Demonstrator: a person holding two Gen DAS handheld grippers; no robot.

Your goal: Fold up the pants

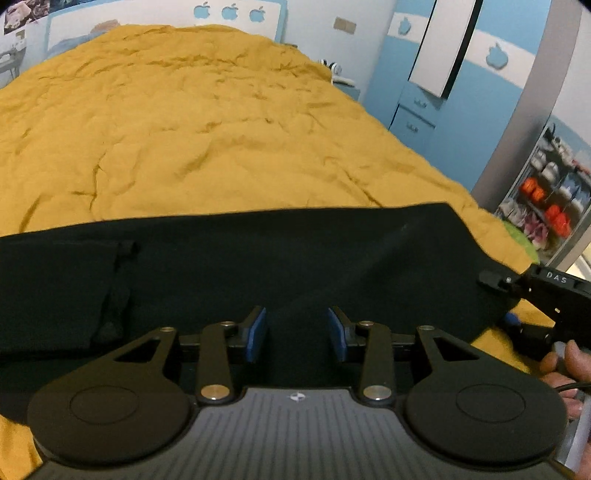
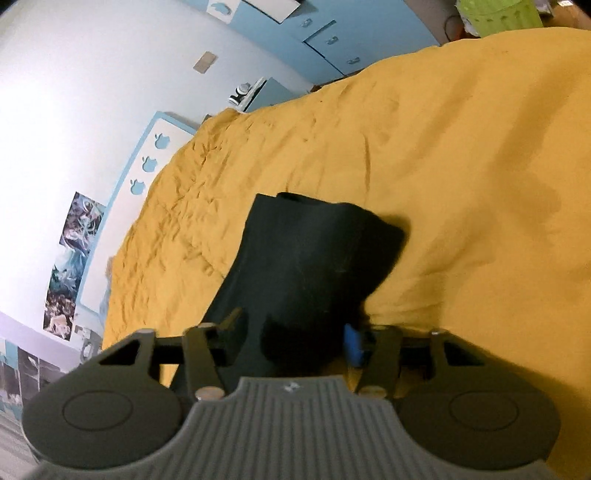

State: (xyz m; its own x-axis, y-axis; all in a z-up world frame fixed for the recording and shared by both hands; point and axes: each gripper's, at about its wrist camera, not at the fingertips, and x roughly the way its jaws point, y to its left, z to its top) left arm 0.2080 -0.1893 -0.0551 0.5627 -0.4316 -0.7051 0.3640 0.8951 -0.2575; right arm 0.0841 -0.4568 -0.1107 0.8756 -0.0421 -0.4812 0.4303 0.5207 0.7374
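Black pants [image 1: 258, 266] lie in a wide folded band across the near edge of a mustard-yellow bedspread [image 1: 192, 122]. My left gripper [image 1: 297, 334] is open, its blue pads [image 1: 258, 332] on either side of the black cloth at the near edge. The right gripper [image 1: 517, 295] shows in the left wrist view at the pants' right end, held by a hand. In the right wrist view the pants [image 2: 310, 258] run away from my right gripper [image 2: 295, 339], which is open with black cloth between its fingers, over the yellow bedspread [image 2: 461, 166].
A white headboard with blue apple shapes [image 1: 229, 13] stands at the far end of the bed. Blue drawers [image 1: 417, 114] and a shelf of items [image 1: 546, 199] stand to the right. A green object [image 2: 498, 14] sits beyond the bed's edge.
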